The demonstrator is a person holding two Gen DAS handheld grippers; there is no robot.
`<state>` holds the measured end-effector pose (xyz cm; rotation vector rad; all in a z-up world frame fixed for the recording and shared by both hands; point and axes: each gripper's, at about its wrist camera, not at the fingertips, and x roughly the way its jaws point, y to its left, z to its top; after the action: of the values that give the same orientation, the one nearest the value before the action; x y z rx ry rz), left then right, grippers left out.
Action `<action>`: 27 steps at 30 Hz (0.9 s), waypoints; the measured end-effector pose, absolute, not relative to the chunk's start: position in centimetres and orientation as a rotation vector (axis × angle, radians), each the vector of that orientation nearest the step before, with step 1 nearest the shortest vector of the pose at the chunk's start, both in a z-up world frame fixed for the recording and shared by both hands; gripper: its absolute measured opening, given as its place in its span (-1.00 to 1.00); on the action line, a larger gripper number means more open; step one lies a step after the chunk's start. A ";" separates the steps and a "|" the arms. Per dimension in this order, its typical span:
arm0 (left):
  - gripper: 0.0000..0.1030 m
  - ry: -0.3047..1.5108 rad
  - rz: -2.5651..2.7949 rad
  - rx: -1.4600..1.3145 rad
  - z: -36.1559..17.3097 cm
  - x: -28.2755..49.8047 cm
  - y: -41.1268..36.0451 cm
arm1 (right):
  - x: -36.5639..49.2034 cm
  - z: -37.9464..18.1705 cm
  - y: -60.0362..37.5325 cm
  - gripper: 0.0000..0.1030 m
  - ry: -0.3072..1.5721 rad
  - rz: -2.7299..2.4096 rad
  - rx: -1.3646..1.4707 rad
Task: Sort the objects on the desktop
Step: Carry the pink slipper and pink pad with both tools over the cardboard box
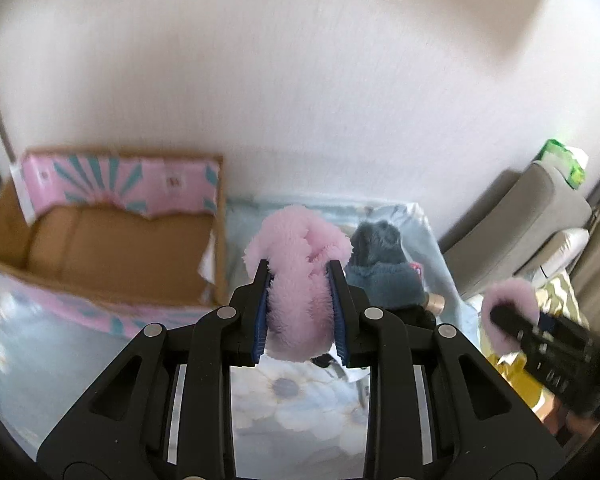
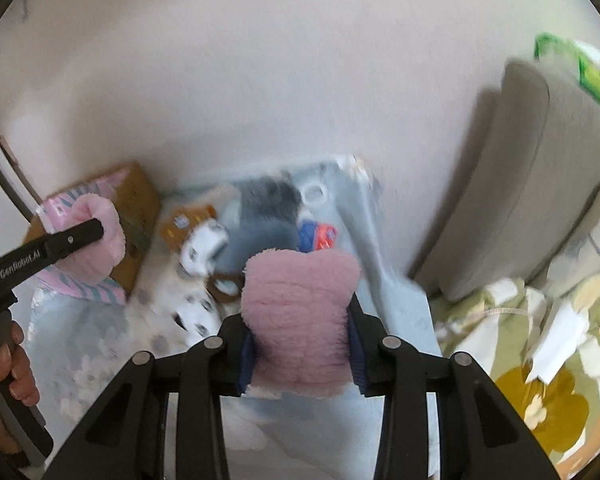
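Pink fuzzy socks fill both my tools: my left gripper (image 1: pixel 300 280) pinches one sock (image 1: pixel 296 276), my right gripper (image 2: pixel 300 320) squeezes the other sock (image 2: pixel 300 316). Beyond lie a gray sock (image 1: pixel 380 268) on the flowered cloth (image 1: pixel 300 400) and a cardboard box (image 1: pixel 112 248) at left.

A white wall (image 1: pixel 300 80) rises behind the desk. At the right stands a grey sofa (image 2: pixel 548 184), a green packet (image 2: pixel 592 72) on top of its backrest, and a floral yellow-and-green cloth (image 2: pixel 540 400) spread below it.
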<state>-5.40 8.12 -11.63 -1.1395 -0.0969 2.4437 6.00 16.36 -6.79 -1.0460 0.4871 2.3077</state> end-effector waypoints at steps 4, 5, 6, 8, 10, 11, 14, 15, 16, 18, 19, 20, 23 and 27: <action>-0.54 -0.049 2.445 -1.110 -9.2 -6.4 6.7 | 4.1 -4.0 15.6 -0.32 0.451 2.354 -1.004; -0.54 -0.030 2.449 -1.101 -8.4 -6.8 5.9 | 3.3 -3.3 15.3 -0.32 0.438 2.369 -1.003; -0.54 -0.014 2.452 -1.097 -8.0 -7.2 5.5 | 2.7 -2.8 15.0 -0.32 0.424 2.380 -0.999; -0.54 0.019 2.453 -1.094 -6.8 -7.8 4.3 | 1.0 -1.5 14.2 -0.32 0.394 2.421 -1.000; -0.54 0.049 2.435 -1.120 -6.0 -9.0 2.9 | -0.8 -0.3 13.5 -0.32 0.383 2.468 -1.009; -0.54 0.075 2.428 -1.138 -5.7 -9.7 2.0 | -1.7 0.0 13.2 -0.32 0.384 2.487 -1.028; -0.54 0.146 2.427 -1.180 -5.4 -12.0 -0.1 | -5.5 1.0 12.3 -0.32 0.364 2.535 -1.093; -0.54 0.158 2.421 -1.197 -5.6 -13.0 -0.9 | -6.6 1.2 12.1 -0.32 0.359 2.548 -1.110; -0.54 0.167 2.410 -1.215 -5.7 -13.7 -1.5 | -8.3 1.4 11.8 -0.32 0.355 2.568 -1.135; -0.54 0.195 2.386 -1.262 -6.1 -15.4 -3.1 | -10.7 1.5 11.3 -0.32 0.345 2.589 -1.173; -0.54 0.209 2.379 -1.276 -6.3 -16.0 -3.6 | -12.3 1.5 10.9 -0.32 0.329 2.602 -1.193; -0.54 0.224 2.376 -1.291 -6.6 -16.6 -4.2 | -13.5 1.4 10.5 -0.32 0.312 2.608 -1.213; -0.54 0.254 2.368 -1.348 -8.0 -18.6 -6.0 | -17.2 0.7 9.1 -0.32 0.277 2.643 -1.271; -0.54 0.251 2.363 -1.412 -10.2 -20.8 -8.3 | -21.5 -1.2 7.2 -0.32 0.273 2.668 -1.367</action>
<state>-20.76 -8.25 -10.22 -1.4115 0.2508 2.3631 -21.52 7.16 -1.24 -1.3672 0.2727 2.6684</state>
